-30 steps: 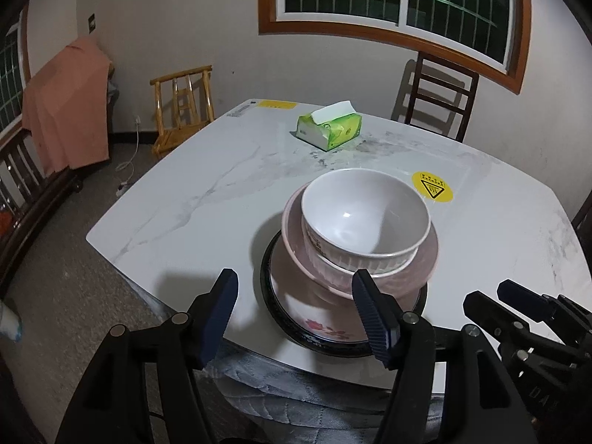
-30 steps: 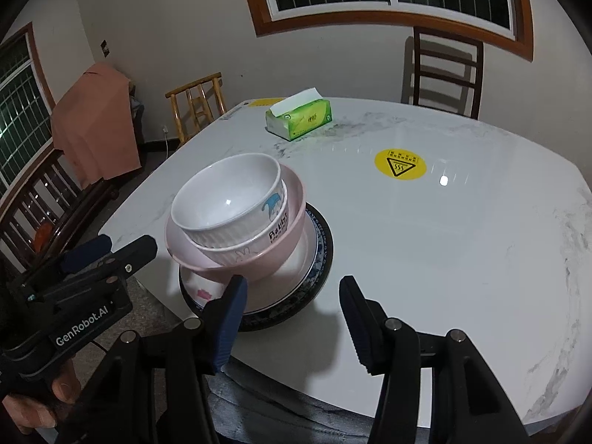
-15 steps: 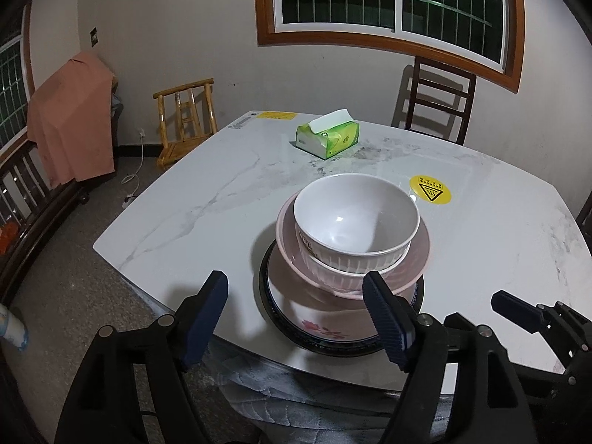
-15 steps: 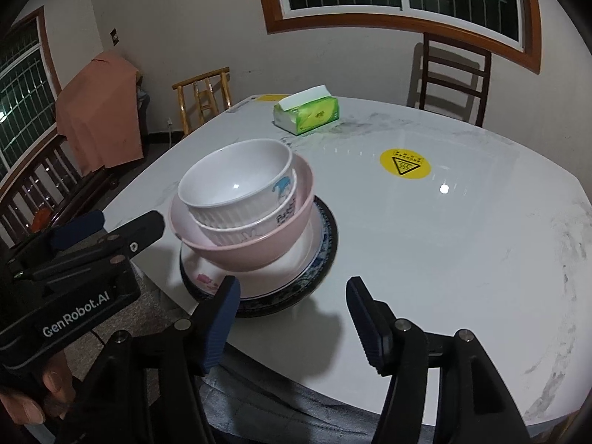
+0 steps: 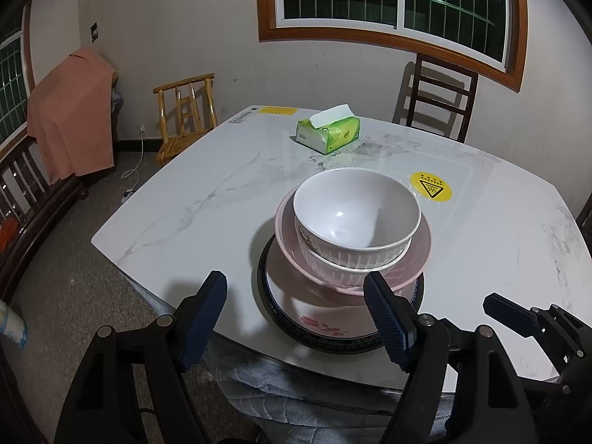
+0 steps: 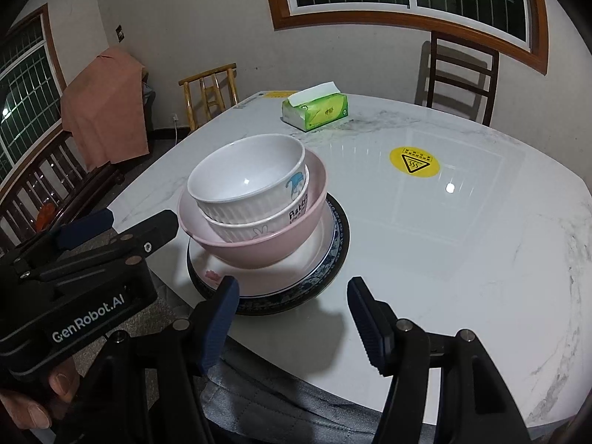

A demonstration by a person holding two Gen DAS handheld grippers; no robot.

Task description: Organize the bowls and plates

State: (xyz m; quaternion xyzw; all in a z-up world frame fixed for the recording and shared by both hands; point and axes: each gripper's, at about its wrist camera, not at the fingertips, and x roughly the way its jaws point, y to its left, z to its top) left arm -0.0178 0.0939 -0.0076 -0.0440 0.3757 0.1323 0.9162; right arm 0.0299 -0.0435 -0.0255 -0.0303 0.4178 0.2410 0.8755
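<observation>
A white marble-patterned table (image 5: 207,199) fills the room's middle; near its front edge stands a dark-rimmed plate (image 5: 318,329) bearing a pink bowl (image 5: 414,255) with a white bowl (image 5: 355,214) nested inside. Beyond the stack lie a green tissue pack (image 5: 329,131) and a yellow warning sticker (image 5: 431,190). The left gripper (image 5: 296,292) and right gripper (image 6: 288,296) hover before the stack, jaws just opened wide, nothing between them.

Left claw (image 5: 296,310), right claw (image 6: 292,310): jaws just widened, nothing between.
</observation>
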